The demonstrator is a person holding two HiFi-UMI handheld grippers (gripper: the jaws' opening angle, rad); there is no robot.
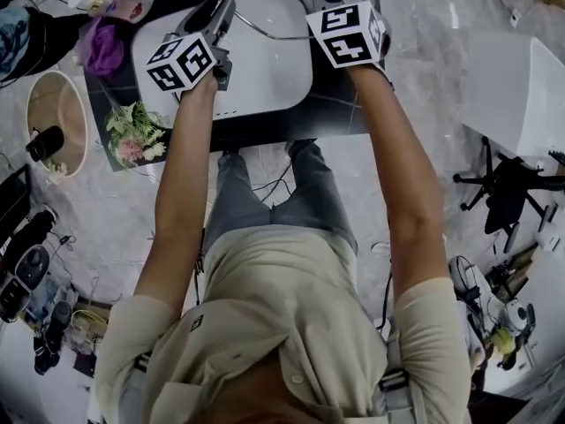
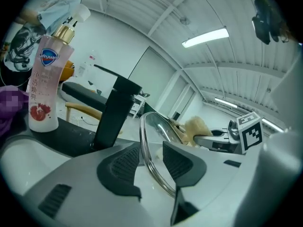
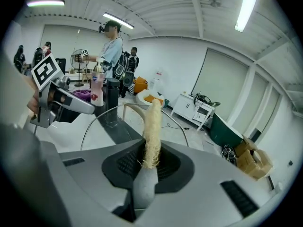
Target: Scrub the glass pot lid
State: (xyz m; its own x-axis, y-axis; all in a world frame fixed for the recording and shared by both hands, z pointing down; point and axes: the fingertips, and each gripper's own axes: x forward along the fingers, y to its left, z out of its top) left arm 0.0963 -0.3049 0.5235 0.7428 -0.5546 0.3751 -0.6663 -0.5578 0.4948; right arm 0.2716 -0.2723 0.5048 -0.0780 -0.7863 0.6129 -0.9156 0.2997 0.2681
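Dark bench (image 1: 340, 113) sits under my arms in a wide white workshop, and a white basin (image 1: 274, 73) takes up the middle of it. A pink soap bottle (image 2: 46, 79) and a tall black container (image 2: 113, 112) stand at the basin's far left. A purple cloth (image 1: 103, 47) lies beside them, and a bunch of flowers (image 1: 134, 135) lies at the bench's left edge.

The glass lid (image 2: 158, 129) stands on edge over the basin, between my two hands. My left gripper (image 2: 151, 160) has its fingers apart with the lid's metal rim running up between them. A strip of white shows between the rim and the left pad, so nothing is clamped there.

My right gripper (image 3: 150, 157) has its fingers closed on a pale, fibrous scrubber (image 3: 152, 124), which sticks up edge-on from between the pads. From the left gripper view the scrubber sits just behind the glass, on the lid's far face. I cannot tell whether it touches the glass.
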